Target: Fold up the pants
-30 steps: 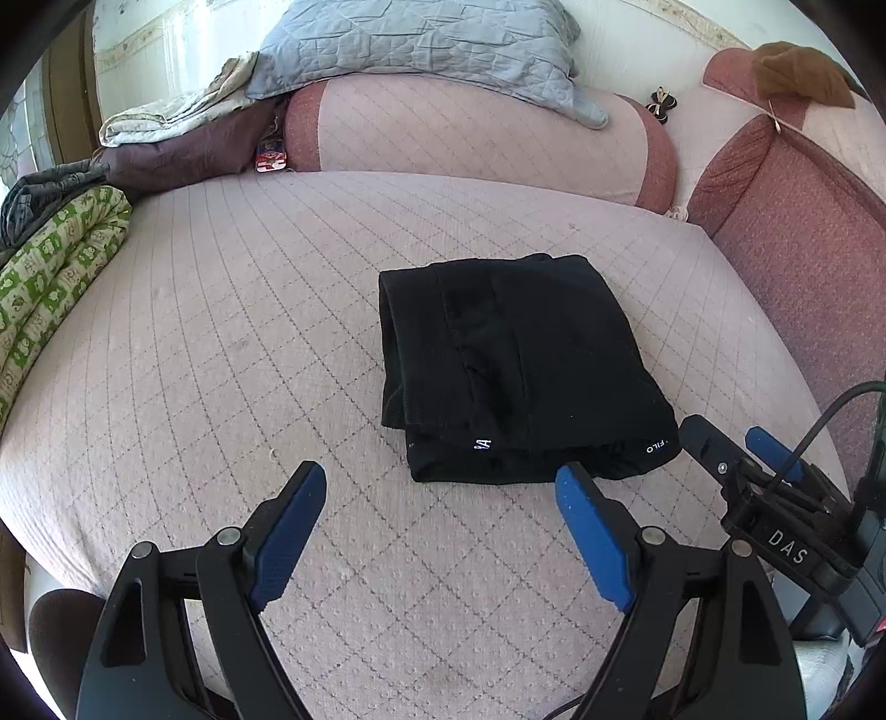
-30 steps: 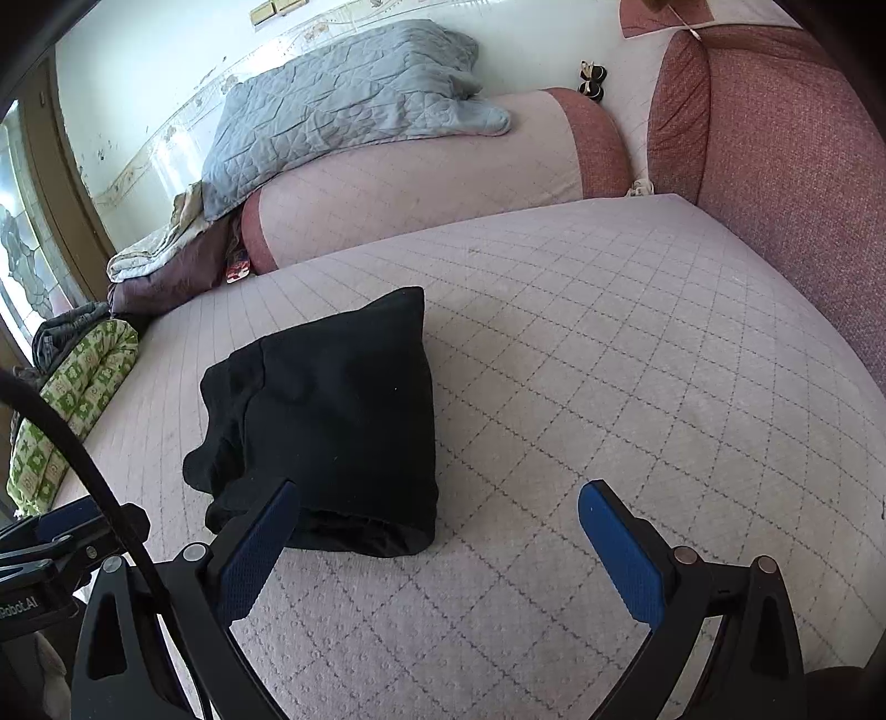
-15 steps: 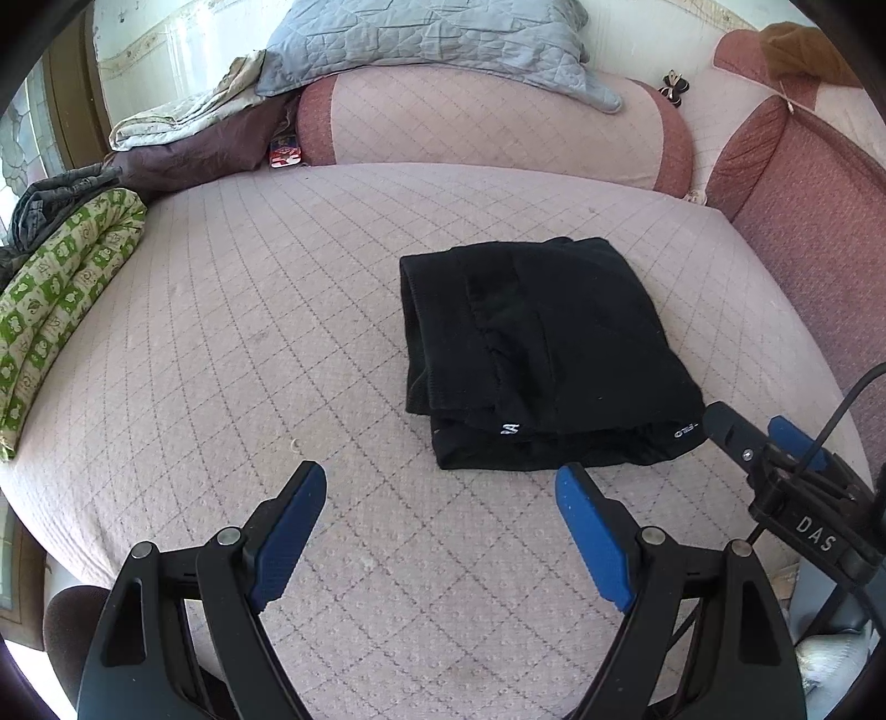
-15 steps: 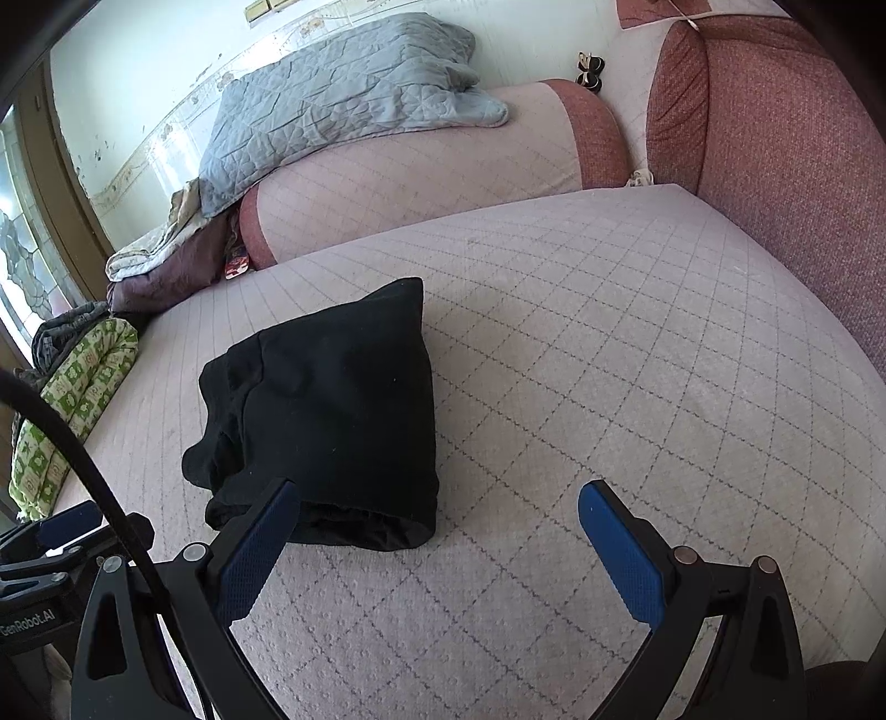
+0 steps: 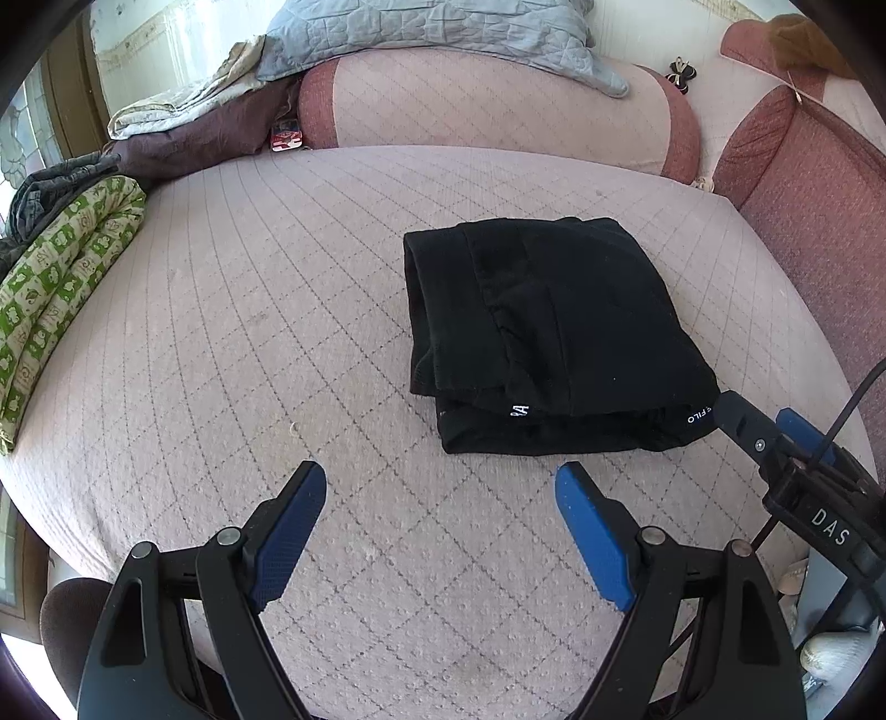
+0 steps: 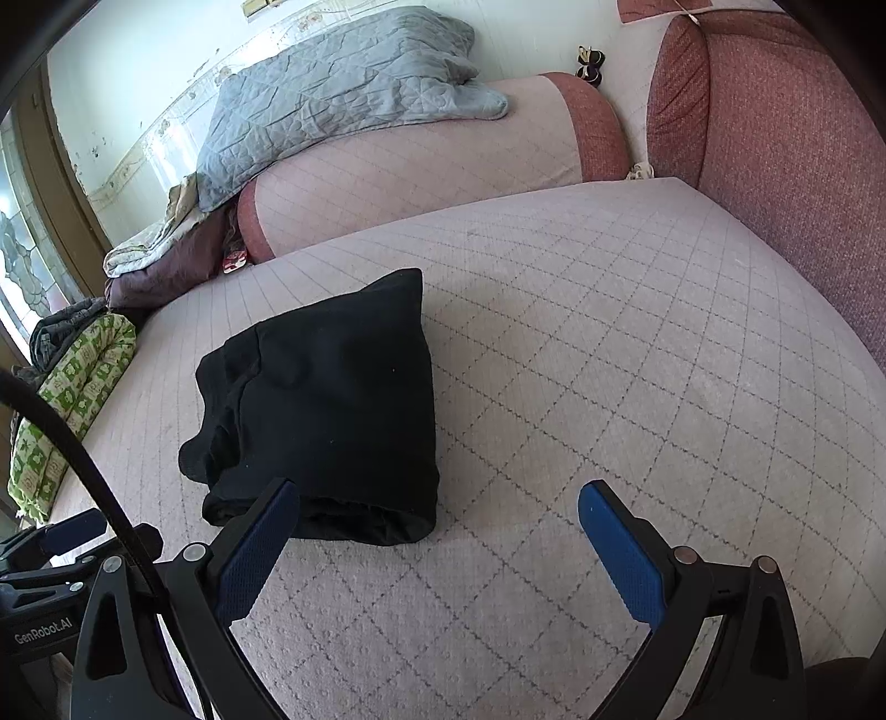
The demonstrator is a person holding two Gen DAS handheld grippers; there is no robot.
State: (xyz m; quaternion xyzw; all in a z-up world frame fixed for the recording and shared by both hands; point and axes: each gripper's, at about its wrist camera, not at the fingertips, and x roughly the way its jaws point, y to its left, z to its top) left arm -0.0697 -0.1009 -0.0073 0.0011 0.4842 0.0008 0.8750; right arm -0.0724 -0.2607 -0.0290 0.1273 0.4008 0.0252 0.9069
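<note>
Two hand-held grippers with black frames and blue finger pads hover over a pink quilted mattress (image 5: pixel 221 310). Left gripper (image 5: pixel 440 487): jaws wide apart, nothing between them, pads clear of the fabric. Right gripper (image 6: pixel 437 507): jaws likewise wide apart and empty; its left finger overlaps the near edge of the garment in the right wrist view, but contact cannot be confirmed. Black pants (image 5: pixel 548 338), folded into a compact rectangular stack, lie flat on the mattress just beyond both grippers. White lettering shows on the near edge. A grey quilted blanket (image 5: pixel 437 27) rests on the bolster (image 5: pixel 498 111) behind.
</note>
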